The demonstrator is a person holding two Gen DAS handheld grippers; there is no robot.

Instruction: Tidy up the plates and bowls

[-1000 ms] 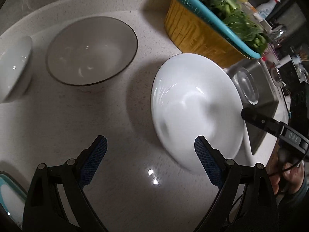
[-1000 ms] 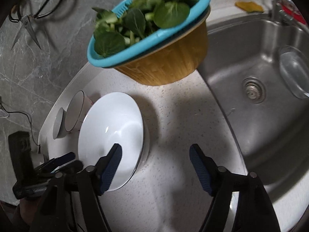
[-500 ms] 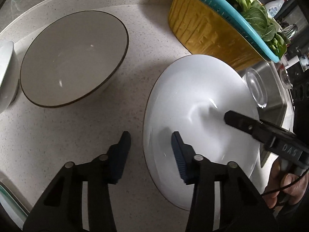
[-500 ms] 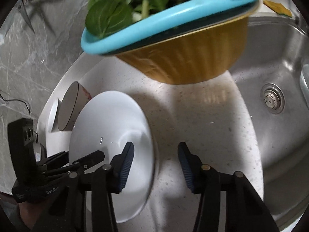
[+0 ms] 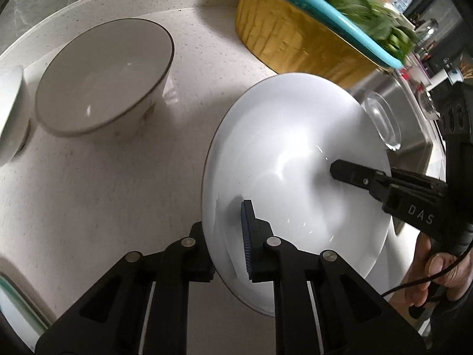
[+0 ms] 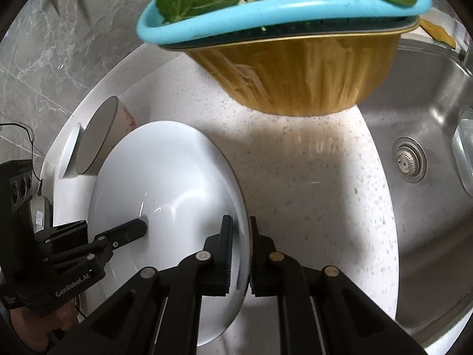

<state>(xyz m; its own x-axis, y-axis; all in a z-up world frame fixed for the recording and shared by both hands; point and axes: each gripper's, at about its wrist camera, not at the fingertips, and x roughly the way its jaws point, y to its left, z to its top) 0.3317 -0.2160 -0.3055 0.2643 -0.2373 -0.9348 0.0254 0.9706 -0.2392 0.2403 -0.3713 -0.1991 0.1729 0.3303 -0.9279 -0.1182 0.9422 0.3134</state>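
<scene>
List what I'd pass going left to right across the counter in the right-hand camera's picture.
Small white bowl → beige bowl → large white plate, clamped at its rim by the right tongs → speckled countertop → sink drain → clear glass dish.

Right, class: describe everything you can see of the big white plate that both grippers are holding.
The white plate is round, deep, glossy and looks ceramic, with light glinting off its bare inside. The left gripper is shut on its near rim, and the right gripper is shut on the opposite rim. It sits tilted over the speckled counter, beside the yellow basin and near the grey bowl.
</scene>
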